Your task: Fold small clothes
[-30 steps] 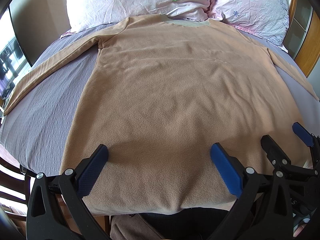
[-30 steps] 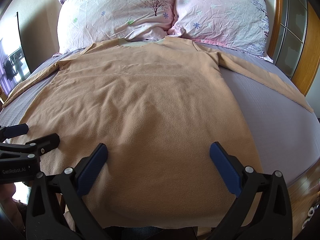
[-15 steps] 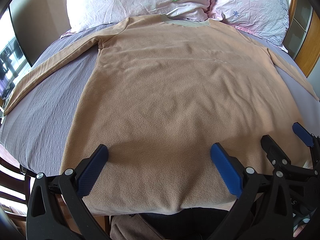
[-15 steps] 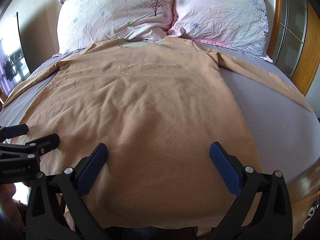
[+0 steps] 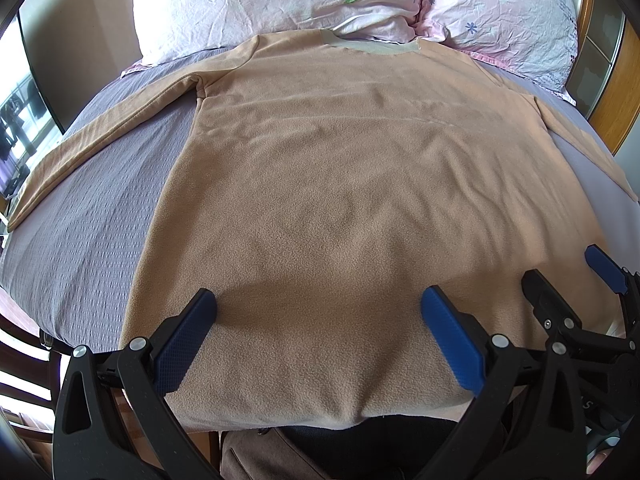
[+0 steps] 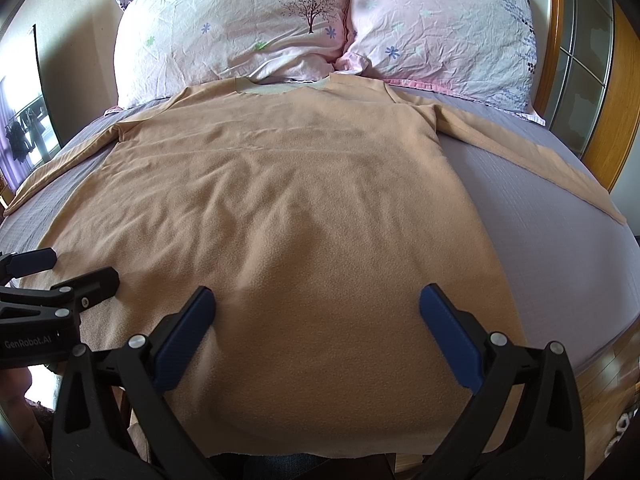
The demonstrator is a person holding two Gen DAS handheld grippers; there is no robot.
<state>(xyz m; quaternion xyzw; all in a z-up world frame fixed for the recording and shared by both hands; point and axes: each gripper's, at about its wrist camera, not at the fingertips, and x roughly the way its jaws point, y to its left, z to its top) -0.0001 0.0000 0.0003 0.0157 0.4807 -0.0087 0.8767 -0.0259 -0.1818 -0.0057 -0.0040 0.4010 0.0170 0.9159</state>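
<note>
A tan long-sleeved fleece shirt [image 5: 352, 184] lies flat on the bed, collar toward the pillows, both sleeves spread out to the sides; it also shows in the right wrist view [image 6: 288, 208]. My left gripper [image 5: 318, 316] is open and empty, hovering over the shirt's hem near its left half. My right gripper [image 6: 316, 312] is open and empty over the hem's right half. Each gripper shows at the edge of the other's view: the right gripper [image 5: 560, 280], and the left gripper [image 6: 68, 268].
The bed has a grey-purple quilted cover [image 5: 84, 220]. Two floral pink pillows [image 6: 248, 28] lean at the head. A wooden frame with glass panes [image 6: 588, 80] stands on the right. A wooden chair [image 5: 24, 360] is at the bed's near-left corner.
</note>
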